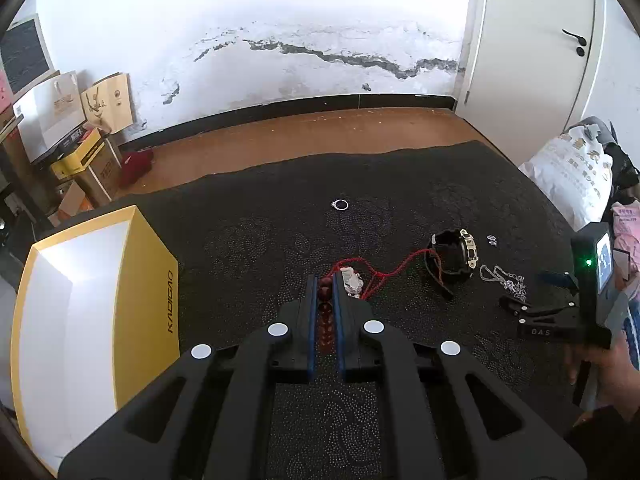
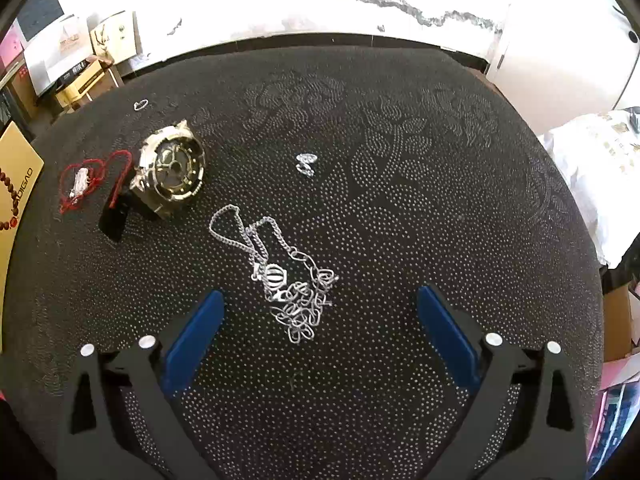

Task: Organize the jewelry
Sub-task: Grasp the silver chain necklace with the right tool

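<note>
You get bright daylight in both views. The white wall blows out, worst along the top of the right wrist view. Glare sits on the yellow box's white inside. Fisheye bending curves every edge and darkens the corners. Focus stays sharp, shadows soft.

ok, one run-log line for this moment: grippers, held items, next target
left gripper: shut on bead bracelet | right gripper: open, empty, above silver chain | box: open | phase: bracelet held, chain probably next
</note>
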Demonstrator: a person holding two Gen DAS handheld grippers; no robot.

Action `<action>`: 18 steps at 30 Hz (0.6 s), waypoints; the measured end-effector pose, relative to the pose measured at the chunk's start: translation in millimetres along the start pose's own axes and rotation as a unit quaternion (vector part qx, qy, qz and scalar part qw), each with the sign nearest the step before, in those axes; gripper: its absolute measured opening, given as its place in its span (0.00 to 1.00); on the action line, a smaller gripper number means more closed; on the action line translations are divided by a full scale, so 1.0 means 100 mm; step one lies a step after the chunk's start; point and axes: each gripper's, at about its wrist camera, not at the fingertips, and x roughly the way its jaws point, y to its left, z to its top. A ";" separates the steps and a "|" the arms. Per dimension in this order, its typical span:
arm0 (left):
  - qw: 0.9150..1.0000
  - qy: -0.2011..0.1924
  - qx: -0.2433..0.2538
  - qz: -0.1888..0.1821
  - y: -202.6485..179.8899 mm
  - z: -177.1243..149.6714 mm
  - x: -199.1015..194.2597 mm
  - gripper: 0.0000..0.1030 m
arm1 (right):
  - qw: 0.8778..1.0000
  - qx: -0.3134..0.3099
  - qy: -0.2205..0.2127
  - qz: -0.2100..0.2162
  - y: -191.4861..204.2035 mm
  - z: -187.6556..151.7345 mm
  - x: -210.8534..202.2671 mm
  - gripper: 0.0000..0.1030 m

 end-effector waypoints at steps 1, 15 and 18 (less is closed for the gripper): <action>1.000 0.000 -0.001 0.000 0.00 0.00 0.01 0.07 | 1.000 -0.004 -0.006 0.002 0.02 -0.01 -0.01 0.77; 1.000 0.014 0.002 -0.003 -0.08 -0.01 0.06 0.07 | 0.999 -0.013 -0.007 0.042 0.24 0.07 -0.19 0.06; 1.000 0.014 -0.002 -0.001 -0.07 -0.01 0.04 0.07 | 0.998 -0.008 -0.038 0.045 0.33 0.22 -0.51 0.06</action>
